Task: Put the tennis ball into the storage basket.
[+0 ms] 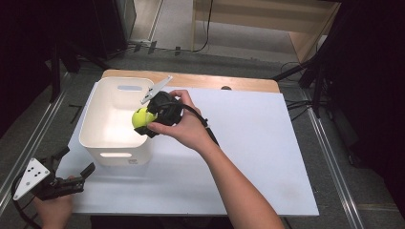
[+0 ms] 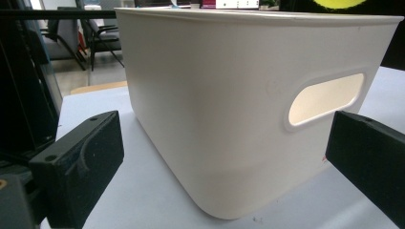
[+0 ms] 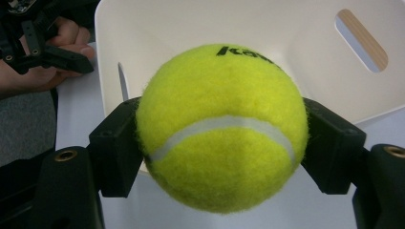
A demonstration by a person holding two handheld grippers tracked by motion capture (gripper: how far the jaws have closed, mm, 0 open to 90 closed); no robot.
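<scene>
Bright, even overhead light on the white table sheet (image 1: 267, 157); dark, underexposed surroundings. Soft shadow under the white bin (image 1: 114, 125). Slightly soft high view. Sharp felt on the tennis ball (image 3: 222, 129); blurred background, wide-angle stretching at the gripper views' edges.

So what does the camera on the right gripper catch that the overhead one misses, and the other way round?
The right gripper view shows black lettering on the tennis ball and its white seam. The high view shows the whole white sheet and the wooden table edge behind it. Both show the ball clamped by the right gripper, the white bin and the left gripper.
</scene>
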